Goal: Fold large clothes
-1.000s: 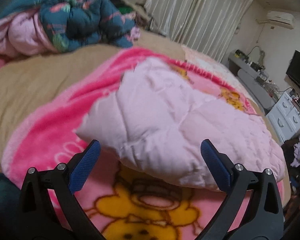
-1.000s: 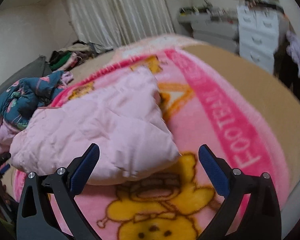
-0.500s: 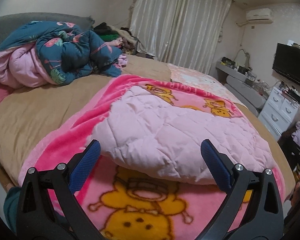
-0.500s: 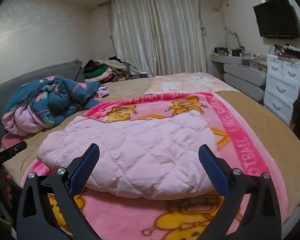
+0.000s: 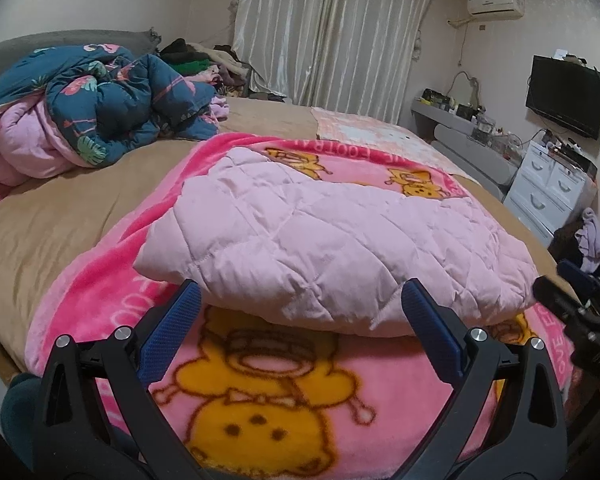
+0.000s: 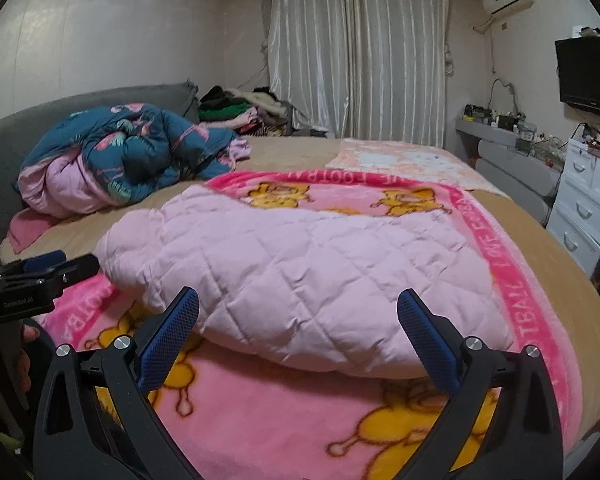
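A pale pink quilted jacket (image 5: 332, 244) lies folded in a thick bundle on a pink cartoon blanket (image 5: 260, 392) on the bed; it also shows in the right wrist view (image 6: 320, 276). My left gripper (image 5: 304, 332) is open and empty, just short of the bundle's near edge. My right gripper (image 6: 298, 336) is open and empty, also just short of the near edge, over the blanket (image 6: 284, 420). Each gripper appears at the edge of the other's view: the right one (image 5: 580, 304) and the left one (image 6: 40, 276).
A crumpled teal floral duvet (image 5: 112, 104) lies at the bed's far left by a grey headboard (image 6: 100, 100). A clothes pile (image 6: 240, 110) sits by the curtains. White drawers (image 5: 552, 188), a shelf and a wall TV (image 5: 566, 96) stand on the right.
Both grippers have pulled back and risen from close over the jacket to a level view of the whole bed. The jacket lies still in its folded bundle.
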